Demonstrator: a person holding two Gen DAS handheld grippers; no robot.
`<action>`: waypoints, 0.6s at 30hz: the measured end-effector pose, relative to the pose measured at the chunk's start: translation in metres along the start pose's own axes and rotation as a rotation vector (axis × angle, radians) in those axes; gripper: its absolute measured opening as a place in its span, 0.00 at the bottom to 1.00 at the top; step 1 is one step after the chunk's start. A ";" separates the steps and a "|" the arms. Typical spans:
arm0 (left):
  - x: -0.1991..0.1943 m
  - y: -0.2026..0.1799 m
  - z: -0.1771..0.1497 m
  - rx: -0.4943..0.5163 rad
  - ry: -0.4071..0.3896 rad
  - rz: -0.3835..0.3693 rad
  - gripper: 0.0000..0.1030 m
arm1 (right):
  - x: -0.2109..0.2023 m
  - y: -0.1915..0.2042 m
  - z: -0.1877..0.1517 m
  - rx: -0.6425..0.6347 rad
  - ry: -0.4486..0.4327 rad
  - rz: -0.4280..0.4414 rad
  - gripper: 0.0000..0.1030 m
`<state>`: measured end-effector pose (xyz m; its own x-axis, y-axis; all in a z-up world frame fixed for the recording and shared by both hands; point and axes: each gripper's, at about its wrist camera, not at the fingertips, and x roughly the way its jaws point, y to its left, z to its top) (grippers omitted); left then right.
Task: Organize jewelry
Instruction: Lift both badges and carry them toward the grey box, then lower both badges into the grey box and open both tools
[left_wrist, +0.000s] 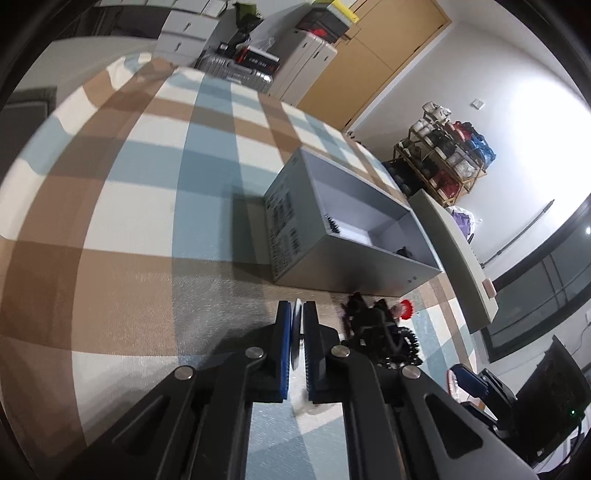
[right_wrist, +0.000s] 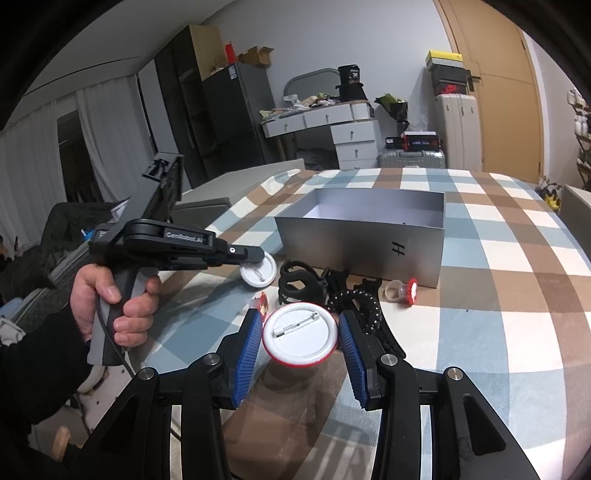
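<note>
Low in the left wrist view, the left tool (left_wrist: 296, 314) pinches a white badge (left_wrist: 295, 332) edge-on. In the right view's lower middle, the right tool (right_wrist: 301, 325) grips a red-rimmed badge (right_wrist: 300, 338) before the gray box (right_wrist: 360, 240) on the checked cloth (right_wrist: 498, 295).

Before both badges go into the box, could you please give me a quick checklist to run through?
1. Left gripper shut on the white badge: ok.
2. Right gripper fingers on both sides of the red-rimmed badge: ok.
3. Grey box open on top, with room inside: ok.
4. Straight path to the box: not ok, black hair clips lie in between; lift over them.
5. Pin on the red-rimmed badge fastened: cannot tell.
</note>
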<state>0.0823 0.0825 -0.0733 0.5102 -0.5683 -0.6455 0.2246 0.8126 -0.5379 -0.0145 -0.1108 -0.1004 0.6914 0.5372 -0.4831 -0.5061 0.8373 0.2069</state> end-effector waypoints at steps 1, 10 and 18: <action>-0.003 -0.001 0.000 -0.001 -0.011 -0.001 0.02 | 0.000 -0.001 0.001 0.001 -0.002 0.001 0.41; -0.022 -0.031 0.006 0.057 -0.117 0.028 0.02 | -0.005 -0.019 0.026 0.050 -0.046 0.036 0.41; -0.027 -0.073 0.023 0.207 -0.188 0.059 0.02 | -0.002 -0.034 0.068 0.052 -0.097 0.063 0.41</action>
<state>0.0715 0.0415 -0.0043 0.6678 -0.5011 -0.5505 0.3448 0.8636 -0.3678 0.0362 -0.1336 -0.0486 0.7069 0.5943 -0.3835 -0.5244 0.8042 0.2798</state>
